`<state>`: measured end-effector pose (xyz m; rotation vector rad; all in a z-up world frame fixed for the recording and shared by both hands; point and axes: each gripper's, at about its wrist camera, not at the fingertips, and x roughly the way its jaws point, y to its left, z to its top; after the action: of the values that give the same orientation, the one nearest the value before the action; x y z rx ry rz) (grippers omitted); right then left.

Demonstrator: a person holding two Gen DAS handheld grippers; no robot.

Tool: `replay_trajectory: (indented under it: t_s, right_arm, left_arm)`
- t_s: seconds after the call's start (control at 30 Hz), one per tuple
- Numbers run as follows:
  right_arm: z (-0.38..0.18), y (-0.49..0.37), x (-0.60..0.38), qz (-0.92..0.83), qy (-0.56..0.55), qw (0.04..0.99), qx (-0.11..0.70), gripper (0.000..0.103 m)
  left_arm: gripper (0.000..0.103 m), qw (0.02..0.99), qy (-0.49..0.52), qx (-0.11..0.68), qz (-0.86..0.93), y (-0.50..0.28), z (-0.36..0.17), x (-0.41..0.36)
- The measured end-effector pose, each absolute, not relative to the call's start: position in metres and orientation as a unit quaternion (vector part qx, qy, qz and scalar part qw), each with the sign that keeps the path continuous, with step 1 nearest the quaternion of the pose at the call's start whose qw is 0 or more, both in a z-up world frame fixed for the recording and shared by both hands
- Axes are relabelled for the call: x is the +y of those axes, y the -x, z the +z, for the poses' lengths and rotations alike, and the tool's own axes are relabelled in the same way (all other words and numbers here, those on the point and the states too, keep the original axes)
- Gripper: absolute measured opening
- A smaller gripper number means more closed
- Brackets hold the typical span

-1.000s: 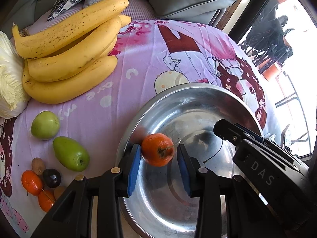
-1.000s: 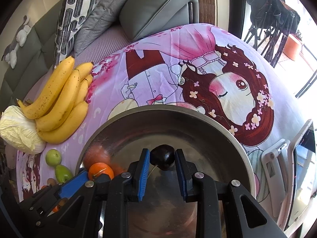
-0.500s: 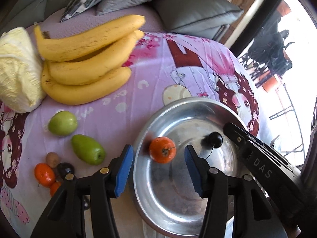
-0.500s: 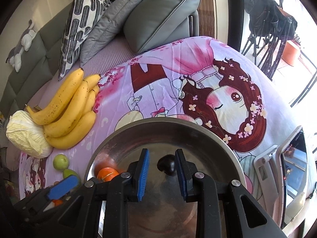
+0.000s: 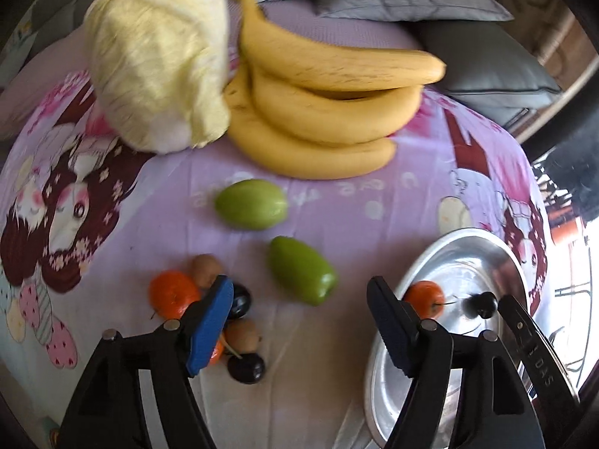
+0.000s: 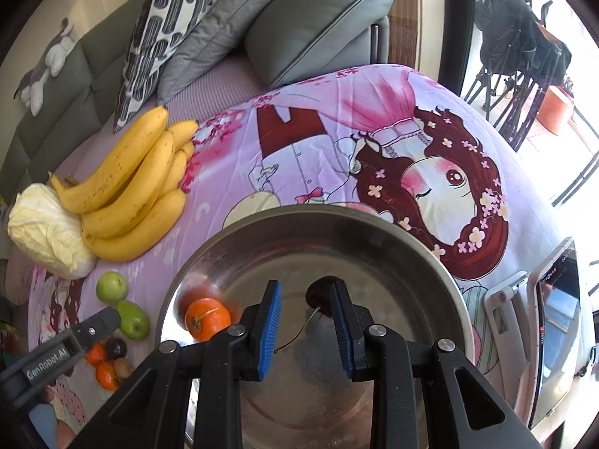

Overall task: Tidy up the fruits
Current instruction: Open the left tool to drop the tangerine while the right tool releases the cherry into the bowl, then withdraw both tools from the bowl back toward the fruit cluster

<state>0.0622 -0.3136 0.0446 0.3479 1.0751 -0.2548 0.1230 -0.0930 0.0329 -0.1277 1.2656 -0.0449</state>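
A steel bowl (image 6: 374, 220) holds an orange (image 6: 207, 318) and a dark stemmed fruit (image 6: 318, 293). My right gripper (image 6: 305, 292) hangs over the bowl, its jaws drawn in to a narrow gap and gripping nothing. The dark fruit lies below, half hidden behind the right finger. My left gripper (image 5: 299, 288) hovers left of the bowl (image 5: 468, 262). Its jaws are opening wide with nothing between them. Under it lie a green mango-shaped fruit (image 5: 301, 275), a rounder green fruit (image 5: 251, 204) and a cluster of small fruits: an orange (image 5: 172, 293), brown ones (image 5: 204, 269) and dark ones (image 5: 247, 368).
A bunch of bananas (image 5: 329, 101) and a pale cabbage (image 5: 157, 56) lie at the far side of the pink printed cloth. Grey cushions (image 6: 310, 30) line the sofa behind. A screen on a stand (image 6: 558, 318) sits right of the bowl.
My left gripper let the orange drop into the bowl, opened wide and swung left over the loose fruits. The right gripper released the dark fruit into the bowl and stayed put.
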Motion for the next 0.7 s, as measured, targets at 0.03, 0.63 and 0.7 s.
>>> replay_trajectory:
  t_s: [0.03, 0.63, 0.7]
  right_arm:
    - [0.044, -0.062, -0.313, -0.120, -0.162, 0.837, 0.509, 0.035]
    - [0.043, -0.063, -0.303, -0.136, -0.107, 0.843, 0.510, 0.100]
    - [0.043, -0.063, -0.303, -0.135, -0.104, 0.844, 0.508, 0.103]
  left_arm:
    - [0.075, 0.802, 0.061, 0.594, -0.018, -0.124, 0.031, -0.091]
    - [0.090, 0.800, 0.061, 0.597, -0.005, -0.125, 0.023, -0.079]
    - [0.092, 0.804, 0.064, 0.591, -0.002, -0.125, 0.024, -0.077]
